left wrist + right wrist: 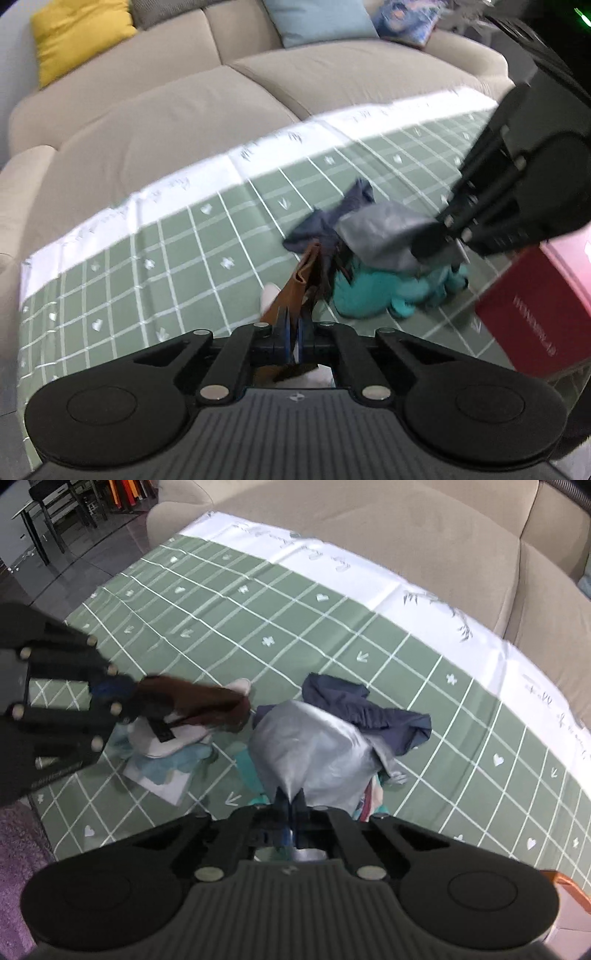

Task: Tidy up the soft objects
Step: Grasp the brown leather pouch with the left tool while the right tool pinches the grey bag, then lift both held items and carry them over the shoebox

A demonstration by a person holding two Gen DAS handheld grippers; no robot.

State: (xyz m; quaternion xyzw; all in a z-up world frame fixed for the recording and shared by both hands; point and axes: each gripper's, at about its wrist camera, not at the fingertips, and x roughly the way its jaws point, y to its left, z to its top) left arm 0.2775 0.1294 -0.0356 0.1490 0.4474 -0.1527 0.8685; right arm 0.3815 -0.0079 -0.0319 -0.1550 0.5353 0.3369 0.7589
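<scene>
Left wrist view: left gripper clamped on a strip of brown cloth, jaws drawn together with the fabric pinched between the blue pads and rising away toward the pile. Beyond it, a heap of soft things on the green checked sheet: teal cloth lowest, grey cloth on top, navy cloth trailing behind. Right gripper reaching in from the upper right, its tip buried in the grey cloth. Red box just beside the pile at the right edge, likely a place for sorted pieces. Beige sofa behind, with yellow cushion and pale blue cushion well apart from the work.

Right wrist view: right gripper closed on the grey cloth, which balloons up from the jaws, so apparently gripped at one edge to peel it off the heap. Navy cloth lying touching it on the far side, teal showing only as slivers underneath. Left gripper at the left, holding the brown cloth stretched out level above a small white and pale blue bundle on the sheet. Each piece pinched separately, seemingly to pull two tangled items apart before sorting. Still early by the look of it, with most of the pile unsorted.
</scene>
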